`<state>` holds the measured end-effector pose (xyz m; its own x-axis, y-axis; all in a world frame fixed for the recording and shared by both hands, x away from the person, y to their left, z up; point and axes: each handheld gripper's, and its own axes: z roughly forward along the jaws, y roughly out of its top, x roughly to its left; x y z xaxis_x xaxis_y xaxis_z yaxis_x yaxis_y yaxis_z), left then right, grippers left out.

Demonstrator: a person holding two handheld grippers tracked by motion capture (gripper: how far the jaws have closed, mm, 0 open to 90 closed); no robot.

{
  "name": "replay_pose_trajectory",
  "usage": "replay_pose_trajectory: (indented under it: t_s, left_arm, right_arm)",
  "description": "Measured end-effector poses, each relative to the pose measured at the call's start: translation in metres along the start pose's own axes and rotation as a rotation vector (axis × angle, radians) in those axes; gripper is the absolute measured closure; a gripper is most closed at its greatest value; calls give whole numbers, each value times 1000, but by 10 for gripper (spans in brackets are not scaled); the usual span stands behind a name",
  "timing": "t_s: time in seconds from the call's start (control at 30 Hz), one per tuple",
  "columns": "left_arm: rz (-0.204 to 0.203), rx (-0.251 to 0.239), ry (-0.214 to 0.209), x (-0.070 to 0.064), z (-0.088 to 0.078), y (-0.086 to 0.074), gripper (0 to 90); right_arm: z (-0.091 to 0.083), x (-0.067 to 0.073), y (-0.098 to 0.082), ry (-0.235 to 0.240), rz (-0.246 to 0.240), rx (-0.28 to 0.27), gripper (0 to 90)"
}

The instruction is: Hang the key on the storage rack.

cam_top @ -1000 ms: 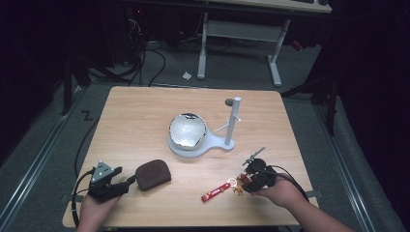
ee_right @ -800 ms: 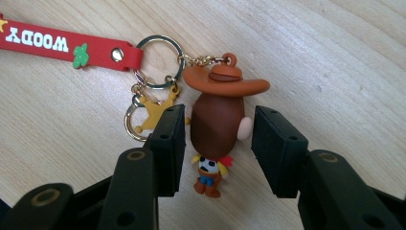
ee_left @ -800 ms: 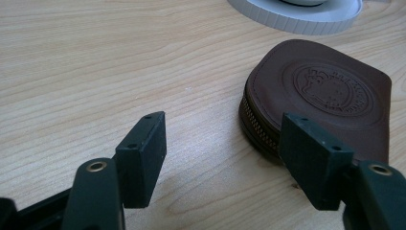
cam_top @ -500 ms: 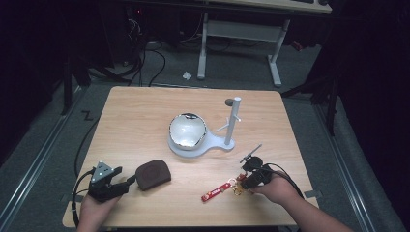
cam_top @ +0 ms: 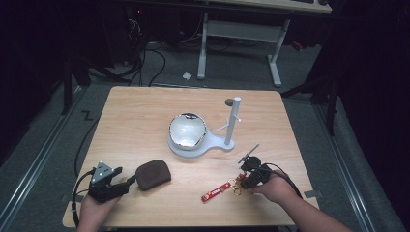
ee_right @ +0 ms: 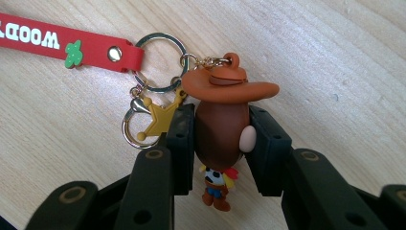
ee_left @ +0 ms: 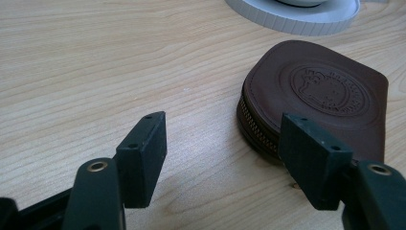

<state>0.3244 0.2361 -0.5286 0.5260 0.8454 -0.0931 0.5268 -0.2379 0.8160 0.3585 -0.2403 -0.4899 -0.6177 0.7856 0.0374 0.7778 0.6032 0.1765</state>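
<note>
Keychain figure [ee_right: 221,129] with its cowboy hat is clamped at the head by the right gripper [ee_right: 221,143], whose jaws have just been closing, probably to lift it; the left gripper [ee_left: 225,153] waits with jaws apart beside the brown leather pouch [ee_left: 321,96].

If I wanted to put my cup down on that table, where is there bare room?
The far left corner of the table, behind the mirror stand, is bare, as is the far right edge past the post. The near edge is crowded: left tool, brown pouch, cowboy keychain and right tool.
</note>
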Motion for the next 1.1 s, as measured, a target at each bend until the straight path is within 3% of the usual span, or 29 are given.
replay_pose_trajectory:
  t_s: [0.07,0.1,0.17,0.27,0.3,0.53,0.57,0.7,0.77,0.8,0.83,1.1]
  left_arm:
    - [-1,-1,0,0,0,0,346]
    - [-1,-1,0,0,0,0,346]
    - [-1,-2,1,0,0,0,349]
    - [0,-1,0,0,0,0,349]
    - [1,-1,0,0,0,0,349]
    - [-3,-2,-2,0,0,0,349]
    - [-4,-3,-2,0,0,0,348]
    - [-4,-3,-2,1,0,0,349]
    - [-4,-2,-2,1,0,0,349]
    - [-3,-1,-3,1,0,0,349]
    - [-3,-1,-3,1,0,0,349]
    - [-6,-3,-2,1,0,0,348]
  right_arm:
    - [-2,1,0,0,-1,-3,661]
    - [-4,4,0,2,35,11,661]
    - [-7,3,1,-2,-20,-2,661]
    - [-17,7,2,1,-39,0,662]
    - [-19,6,2,-6,-66,1,662]
    - [-33,9,0,-21,-50,9,663]
    - [-38,8,0,-23,-71,1,663]
    - [-47,11,-2,-23,-62,-4,663]
    - [-52,9,-2,-27,-87,-14,663]
    - [-55,10,-3,-28,-66,-6,663]
    - [-57,9,-3,-29,-81,-14,663]
    - [-76,7,-8,-40,-64,-17,664]
